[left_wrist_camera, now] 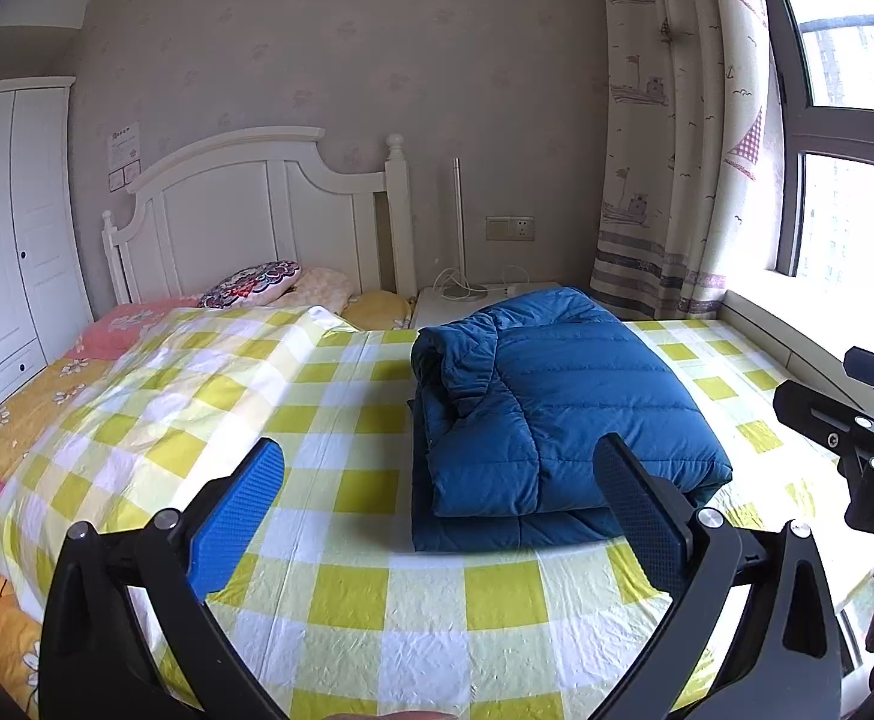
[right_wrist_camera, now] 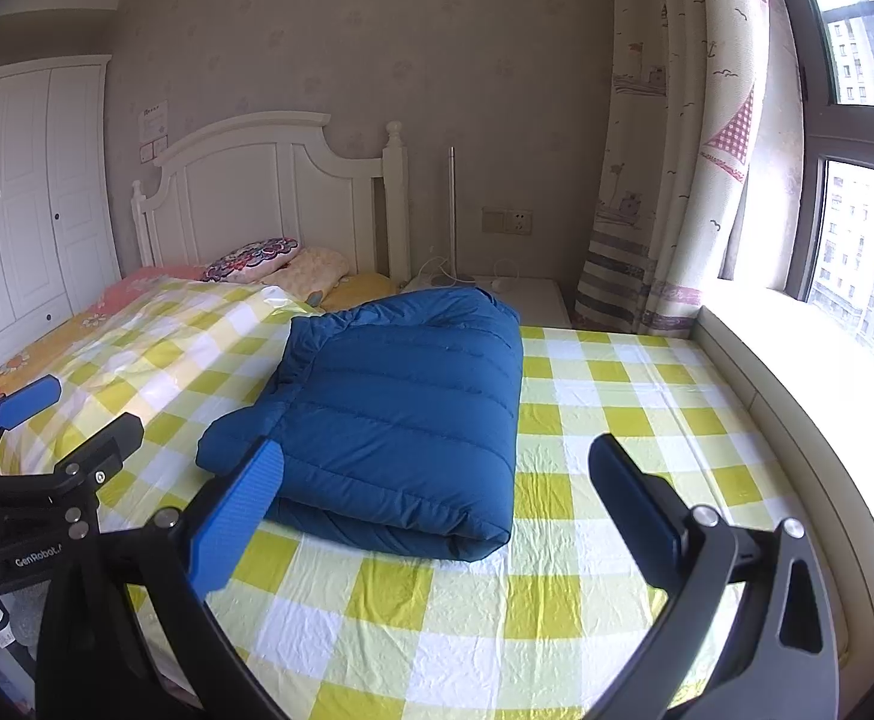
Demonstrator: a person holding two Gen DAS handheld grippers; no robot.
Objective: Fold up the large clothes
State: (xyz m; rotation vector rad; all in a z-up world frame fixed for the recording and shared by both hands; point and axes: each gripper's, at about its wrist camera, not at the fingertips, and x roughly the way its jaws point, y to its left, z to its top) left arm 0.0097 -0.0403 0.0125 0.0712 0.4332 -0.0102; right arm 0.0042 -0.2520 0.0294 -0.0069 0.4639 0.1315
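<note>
The folded blue quilted down jacket (right_wrist_camera: 401, 408) looks like smooth, faintly sheeny fabric, puffed between stitched channels. The yellow-and-white checked sheet (right_wrist_camera: 556, 540) under it is thin, creased and slightly glossy. The black gripper frames look like matt plastic with shiny metal screws; the blue finger pads (left_wrist_camera: 239, 516) are finely textured.

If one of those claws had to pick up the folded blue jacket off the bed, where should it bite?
Probably the thick rounded fold of the blue jacket at its near edge, coming in low from the foot of the bed. There the layers stack into one rounded roll, so open jaws could close around the whole bundle. The ruffled side toward the pillows looks loose and could unfold. Both the left gripper and the right gripper are open, empty.
</note>
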